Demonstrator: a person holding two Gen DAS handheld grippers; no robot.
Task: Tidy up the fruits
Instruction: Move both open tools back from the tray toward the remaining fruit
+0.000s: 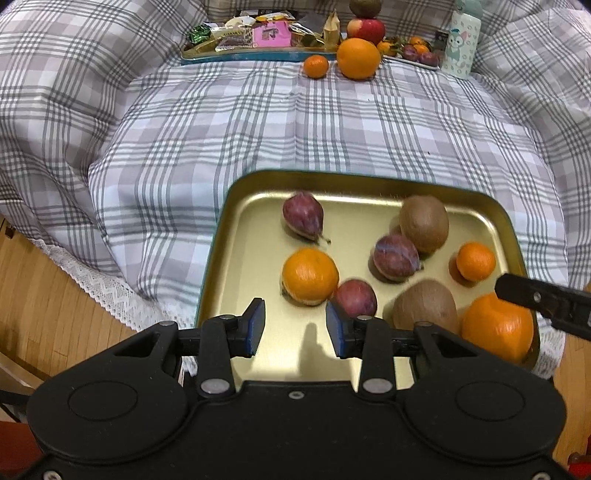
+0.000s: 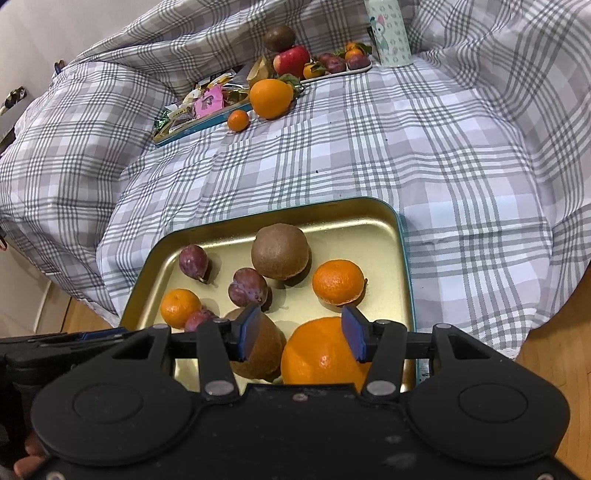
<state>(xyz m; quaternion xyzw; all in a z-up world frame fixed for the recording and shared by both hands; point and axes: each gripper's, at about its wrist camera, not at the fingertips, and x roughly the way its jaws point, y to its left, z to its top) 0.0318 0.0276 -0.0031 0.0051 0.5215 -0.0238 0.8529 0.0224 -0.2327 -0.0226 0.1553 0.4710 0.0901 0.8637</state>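
Observation:
A gold tray (image 1: 236, 236) (image 2: 369, 225) sits on the checked cloth at the table's near edge. It holds several fruits: two kiwis (image 1: 424, 223) (image 2: 280, 251), plums (image 1: 396, 257) (image 2: 246, 287), mandarins (image 1: 310, 275) (image 2: 338, 281) and a big orange (image 1: 496, 326) (image 2: 321, 356). My left gripper (image 1: 295, 328) hovers open over the tray's bare near-left part, nothing between its pads. My right gripper (image 2: 301, 334) is open above the big orange and the near kiwi (image 2: 258, 354), its pads not pressing either. One of its fingers (image 1: 535, 299) shows in the left wrist view.
At the far side, a blue-rimmed tray of snacks (image 1: 255, 37) (image 2: 192, 114), a loose orange (image 1: 357, 59) (image 2: 270, 98) and mandarin (image 1: 316, 66) (image 2: 238, 120) on the cloth, a white plate with an apple (image 2: 291, 59), kiwi and plums, and a patterned bottle (image 1: 463, 40) (image 2: 391, 31). Wooden floor below.

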